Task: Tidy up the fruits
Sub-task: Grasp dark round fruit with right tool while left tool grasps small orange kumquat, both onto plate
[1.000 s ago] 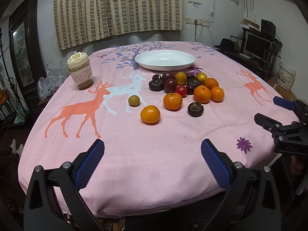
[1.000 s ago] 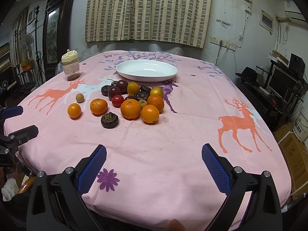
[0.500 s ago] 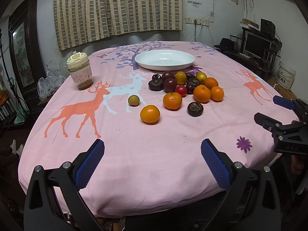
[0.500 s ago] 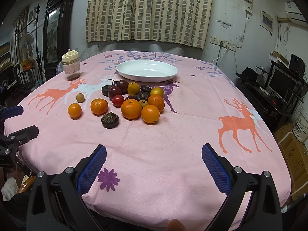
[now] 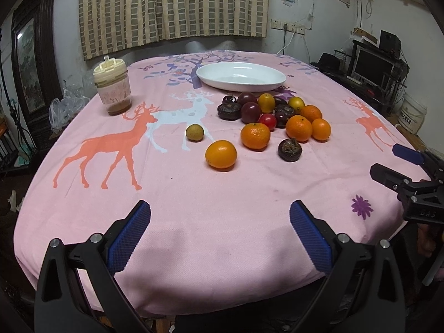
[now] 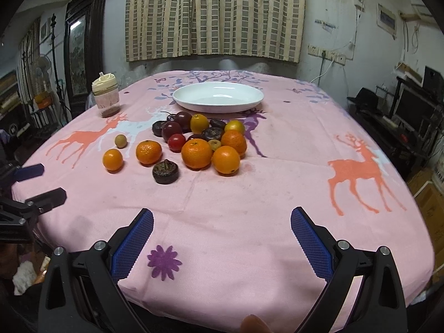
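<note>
- Left wrist view: the left gripper (image 5: 219,230) hangs over the near edge of the table, its blue-padded fingers spread wide with nothing between them.
- In the same view the right gripper (image 5: 399,163) shows at the right edge, beside the table's rim, its two fingers apart and empty.
- From the right wrist view, the right gripper (image 6: 222,233) is likewise wide open above the near edge, over a purple flower print (image 6: 164,260) on the pink tablecloth (image 6: 277,194).
- The left gripper (image 6: 41,183) appears there at the far left, fingers parted.
- Out past both grippers, in the middle of the cloth, lies the fruit: a lone orange (image 5: 221,155) nearest the left gripper, a small yellowish round fruit (image 5: 194,132) just behind it, and a dark mangosteen (image 5: 290,149) set slightly apart in front of the pile.
- The main cluster of fruits (image 5: 277,113) sits tight together: oranges, dark purple fruit, a small red one (image 5: 267,121) and yellow ones, many touching.
- Just beyond the cluster stands a white oval dish (image 5: 241,76), holding no fruit.
- A lidded jar (image 5: 112,86) stands well apart on the left side of the table, near the far edge.
</note>
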`<state>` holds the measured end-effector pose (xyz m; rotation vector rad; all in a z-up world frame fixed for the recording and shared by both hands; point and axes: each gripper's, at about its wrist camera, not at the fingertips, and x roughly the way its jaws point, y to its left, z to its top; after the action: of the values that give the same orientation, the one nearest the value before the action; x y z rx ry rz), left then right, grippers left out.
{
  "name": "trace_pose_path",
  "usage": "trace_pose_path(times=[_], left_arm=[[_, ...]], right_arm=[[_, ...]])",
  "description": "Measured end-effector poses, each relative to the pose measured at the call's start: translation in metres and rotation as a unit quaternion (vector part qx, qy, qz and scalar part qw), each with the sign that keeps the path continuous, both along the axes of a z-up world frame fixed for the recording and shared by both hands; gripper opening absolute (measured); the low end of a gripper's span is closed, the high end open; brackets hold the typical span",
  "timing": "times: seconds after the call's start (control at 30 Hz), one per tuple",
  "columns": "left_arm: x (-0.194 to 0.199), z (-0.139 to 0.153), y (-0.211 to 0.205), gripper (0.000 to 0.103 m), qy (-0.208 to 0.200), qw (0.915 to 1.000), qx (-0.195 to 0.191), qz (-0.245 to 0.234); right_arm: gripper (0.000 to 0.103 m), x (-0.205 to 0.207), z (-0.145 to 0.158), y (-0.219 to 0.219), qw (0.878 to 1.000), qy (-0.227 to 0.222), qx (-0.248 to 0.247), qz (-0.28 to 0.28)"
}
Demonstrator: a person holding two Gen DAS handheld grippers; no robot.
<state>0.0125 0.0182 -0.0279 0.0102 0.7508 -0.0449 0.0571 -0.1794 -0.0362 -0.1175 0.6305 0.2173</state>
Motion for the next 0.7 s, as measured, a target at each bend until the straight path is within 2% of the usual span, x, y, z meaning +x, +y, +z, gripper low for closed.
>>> trace_pose_path(times=[0.1,0.17,0.2,0.27,0.3,0.33,0.47,0.6,0.7], left_arm=[[0.009,-0.005,0.010,0.098,0.006,0.9999,-0.016,0.002],[0.017,-0.008,0.015,0.098,0.009,0.9997,-0.021,0.000],[0.021,-0.009,0.017,0.097,0.012,0.9997,-0.021,0.000],[0.030,-0.012,0.021,0.087,0.019,0.9996,-0.021,-0.007],[0.034,-0.014,0.023,0.077,0.025,0.9994,-0.022,-0.012],[0.039,-0.016,0.026,0.074,0.032,0.9990,-0.025,-0.018],[0.057,-0.023,0.036,0.073,0.049,0.9970,-0.047,-0.038],[0.075,-0.020,0.043,0.073,0.051,0.9952,-0.064,-0.054],[0.088,-0.018,0.042,0.073,0.049,0.9949,-0.058,-0.067]], right_arm=[[0.098,0.012,-0.009,0.007,1.000,0.013,0.003,0.011],[0.084,0.025,-0.014,0.015,0.999,0.033,0.009,0.027],[0.082,0.031,-0.016,0.020,0.998,0.041,0.013,0.037],[0.075,0.043,-0.020,0.035,0.997,0.054,0.007,0.060],[0.075,0.051,-0.022,0.044,0.996,0.059,-0.004,0.071],[0.075,0.057,-0.023,0.052,0.995,0.063,-0.012,0.080],[0.064,0.078,-0.028,0.071,0.989,0.090,-0.025,0.113],[0.064,0.099,-0.033,0.082,0.984,0.120,-0.030,0.126],[0.063,0.107,-0.035,0.088,0.982,0.129,-0.034,0.131]])
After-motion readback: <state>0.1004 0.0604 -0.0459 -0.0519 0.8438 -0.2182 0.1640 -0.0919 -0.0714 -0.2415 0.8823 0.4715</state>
